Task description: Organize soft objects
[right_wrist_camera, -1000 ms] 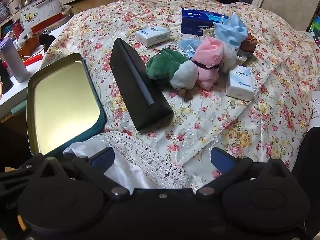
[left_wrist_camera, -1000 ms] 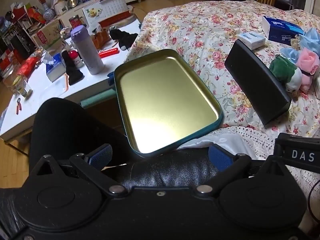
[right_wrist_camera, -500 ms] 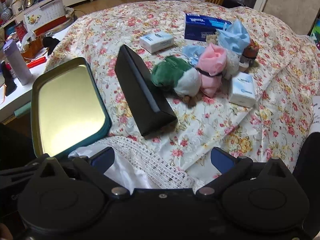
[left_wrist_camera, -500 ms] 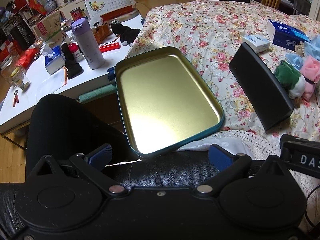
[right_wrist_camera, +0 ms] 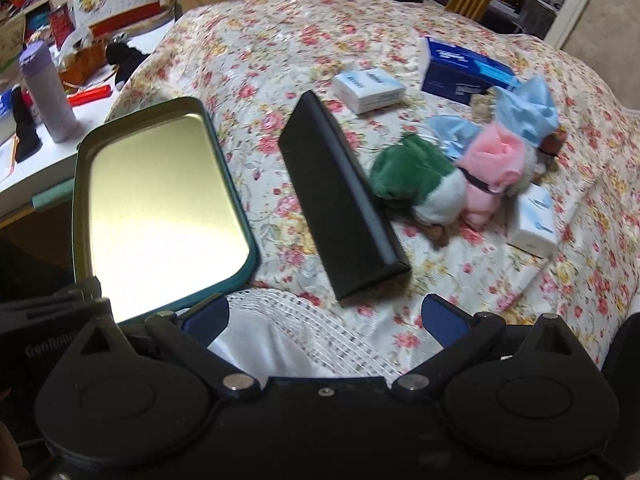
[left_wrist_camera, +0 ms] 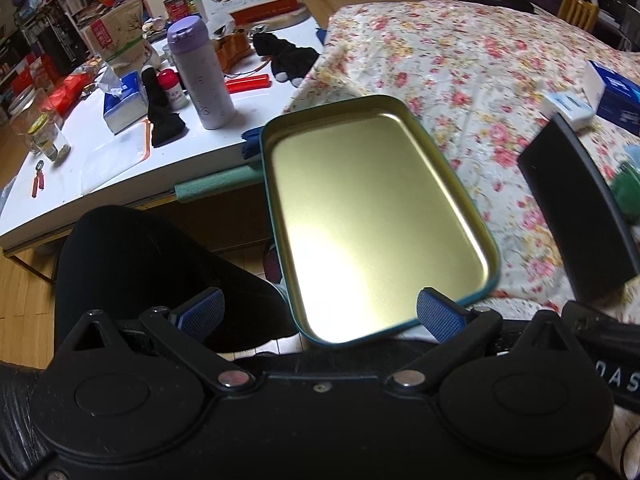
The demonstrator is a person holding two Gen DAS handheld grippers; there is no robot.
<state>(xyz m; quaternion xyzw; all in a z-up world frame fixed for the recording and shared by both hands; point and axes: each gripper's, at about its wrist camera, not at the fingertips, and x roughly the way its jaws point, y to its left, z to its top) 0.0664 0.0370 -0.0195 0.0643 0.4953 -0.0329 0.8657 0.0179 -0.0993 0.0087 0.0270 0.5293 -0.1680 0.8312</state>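
Wood floor (left_wrist_camera: pixel 24 304), white tabletop (left_wrist_camera: pixel 120 160) w/ clutter beside floral bed (right_wrist_camera: pixel 280 40); wooden chair (right_wrist_camera: pixel 468 0) behind.

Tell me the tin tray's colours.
Gold inside, teal rim; clearest in the left wrist view.

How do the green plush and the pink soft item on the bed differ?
Colour: the green plush is dark green with a white end; the pink soft item is pale pink with a dark band across it.
Position: the green plush lies nearer the black case; the pink soft item sits on its far side, against the light blue cloth.
Shared: both rest on the floral bedspread, touching each other, ungripped.
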